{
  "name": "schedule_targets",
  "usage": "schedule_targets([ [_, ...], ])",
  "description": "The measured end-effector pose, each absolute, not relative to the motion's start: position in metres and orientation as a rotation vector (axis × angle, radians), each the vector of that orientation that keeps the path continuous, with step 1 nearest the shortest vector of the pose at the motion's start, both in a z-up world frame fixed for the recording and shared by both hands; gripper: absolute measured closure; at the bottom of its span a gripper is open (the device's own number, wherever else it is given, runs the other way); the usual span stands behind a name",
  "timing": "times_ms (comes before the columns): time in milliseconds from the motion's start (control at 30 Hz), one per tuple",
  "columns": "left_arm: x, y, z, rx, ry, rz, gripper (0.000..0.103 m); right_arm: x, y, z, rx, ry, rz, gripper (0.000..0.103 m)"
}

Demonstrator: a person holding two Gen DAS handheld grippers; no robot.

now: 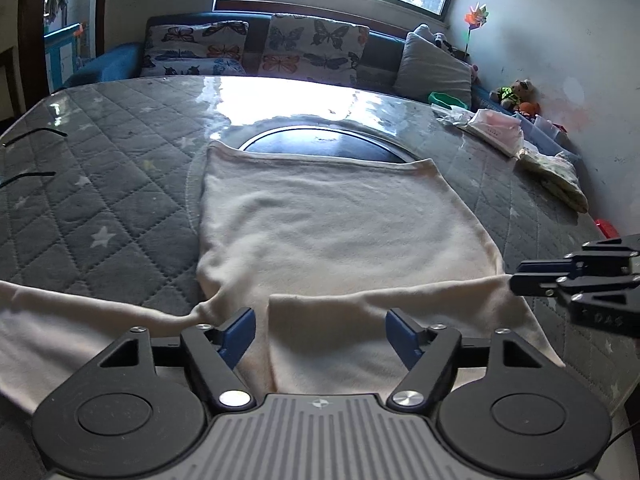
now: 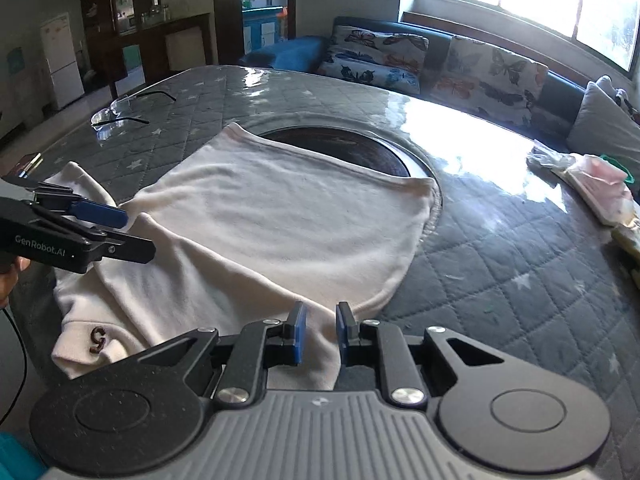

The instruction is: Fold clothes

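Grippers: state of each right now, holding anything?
Left gripper: open wide over the cream garment, gripping nothing.
Right gripper: open with a narrower gap, garment edge between the fingers, not clamped.

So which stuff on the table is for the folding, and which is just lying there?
For the folding:
- cream shirt
- left gripper, open over the shirt
- right gripper, open at the shirt's near edge

Just lying about:
- glasses
- plastic packets
- butterfly cushions on the sofa
- toy bear
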State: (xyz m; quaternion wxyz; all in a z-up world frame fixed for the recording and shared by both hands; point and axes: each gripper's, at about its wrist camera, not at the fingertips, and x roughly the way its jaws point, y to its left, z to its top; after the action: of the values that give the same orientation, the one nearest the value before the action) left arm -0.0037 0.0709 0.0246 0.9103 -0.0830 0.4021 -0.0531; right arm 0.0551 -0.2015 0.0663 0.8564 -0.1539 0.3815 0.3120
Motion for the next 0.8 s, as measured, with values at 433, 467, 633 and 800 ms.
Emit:
schedule_targets([
  [433, -0.001, 0.069, 0.022, -0.134, 0.797, -0.105, 0.043, 0.057, -0.203, 0.054, -0.374, 0.779, 0.622, 0.092],
  [467, -0.001, 0.067, 0.023, -0.122, 0.789, -0.105, 0.043, 0.056, -0.201, 0.056, -0.376, 0.769, 0.628, 0.092],
  [633, 0.006, 0.063, 0.015, -0.075, 0.806, -0.07, 0.045, 0.054, -0.194, 0.054, -0.391, 0.758, 0.644, 0.092],
  [800, 0.004, 0.071, 0.014, -0.065, 0.808, -0.033, 0.046, 0.054, -0.196, 0.052, -0.399, 0.756, 0.628, 0.091],
])
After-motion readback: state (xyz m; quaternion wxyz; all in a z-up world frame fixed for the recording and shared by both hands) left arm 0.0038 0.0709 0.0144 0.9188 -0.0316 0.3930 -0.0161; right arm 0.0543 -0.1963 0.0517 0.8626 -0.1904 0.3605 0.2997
